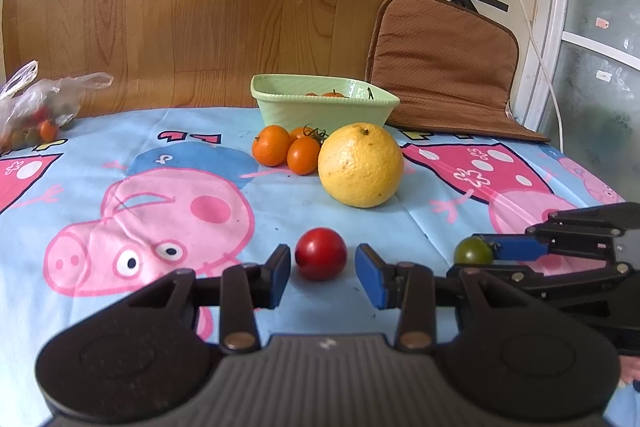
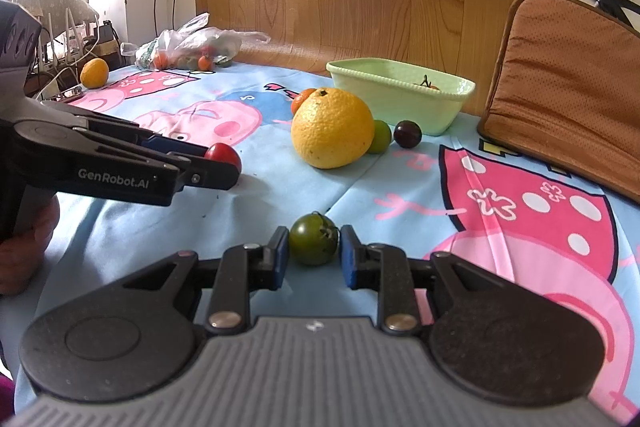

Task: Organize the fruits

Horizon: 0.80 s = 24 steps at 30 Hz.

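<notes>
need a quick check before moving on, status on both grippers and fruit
Left gripper open around small red tomato, pads clear. Right gripper shut on small dark green tomato. Path to pale green bowl: large orange between.

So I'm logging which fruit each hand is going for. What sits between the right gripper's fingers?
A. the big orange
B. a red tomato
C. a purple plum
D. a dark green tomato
D: in the right wrist view the dark green tomato lies on the cloth between the right gripper fingers.

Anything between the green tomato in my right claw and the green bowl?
Yes. The large orange, a small green fruit and a dark fruit lie right before the bowl; carrying over them looks safest.
</notes>
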Available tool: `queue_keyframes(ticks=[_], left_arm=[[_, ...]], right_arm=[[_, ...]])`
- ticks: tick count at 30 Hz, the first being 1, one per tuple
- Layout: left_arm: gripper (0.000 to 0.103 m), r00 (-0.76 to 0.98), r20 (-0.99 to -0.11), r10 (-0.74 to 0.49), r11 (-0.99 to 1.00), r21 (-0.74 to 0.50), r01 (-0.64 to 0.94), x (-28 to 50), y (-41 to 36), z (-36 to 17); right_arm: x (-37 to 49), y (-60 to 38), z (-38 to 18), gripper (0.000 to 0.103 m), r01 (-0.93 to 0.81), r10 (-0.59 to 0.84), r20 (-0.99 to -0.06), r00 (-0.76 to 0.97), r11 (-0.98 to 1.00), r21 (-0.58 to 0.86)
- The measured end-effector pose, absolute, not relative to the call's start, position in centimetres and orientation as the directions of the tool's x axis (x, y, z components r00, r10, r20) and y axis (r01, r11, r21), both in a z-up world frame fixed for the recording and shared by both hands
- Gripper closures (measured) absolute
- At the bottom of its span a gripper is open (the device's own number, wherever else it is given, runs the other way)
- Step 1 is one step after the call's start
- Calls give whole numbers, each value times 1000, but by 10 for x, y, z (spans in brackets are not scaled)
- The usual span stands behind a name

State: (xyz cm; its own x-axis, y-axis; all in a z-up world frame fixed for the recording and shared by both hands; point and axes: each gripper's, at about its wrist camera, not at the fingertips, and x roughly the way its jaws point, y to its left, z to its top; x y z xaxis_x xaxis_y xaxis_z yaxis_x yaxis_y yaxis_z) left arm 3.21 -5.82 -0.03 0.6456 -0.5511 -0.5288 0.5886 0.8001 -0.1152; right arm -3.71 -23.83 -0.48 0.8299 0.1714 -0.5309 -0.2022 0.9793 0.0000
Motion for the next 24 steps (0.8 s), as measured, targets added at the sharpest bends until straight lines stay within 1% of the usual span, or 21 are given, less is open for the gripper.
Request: queue_keyframes(ticks=[7, 11, 24], left_arm=[[66, 644, -527, -554, 799, -119, 590, 32, -57, -1], [63, 643, -529, -554, 798, -118, 591, 33, -58, -1], [63, 640, -539, -548, 801, -118, 587, 35, -58, -2]], right_arm=[[-37, -238, -5, 73, -202, 171, -531, 830, 979, -1], [-37, -238, -5, 70, -195, 163, -531, 831, 981, -3], [-40, -237, -5, 68, -189, 155, -531, 833, 982, -10]])
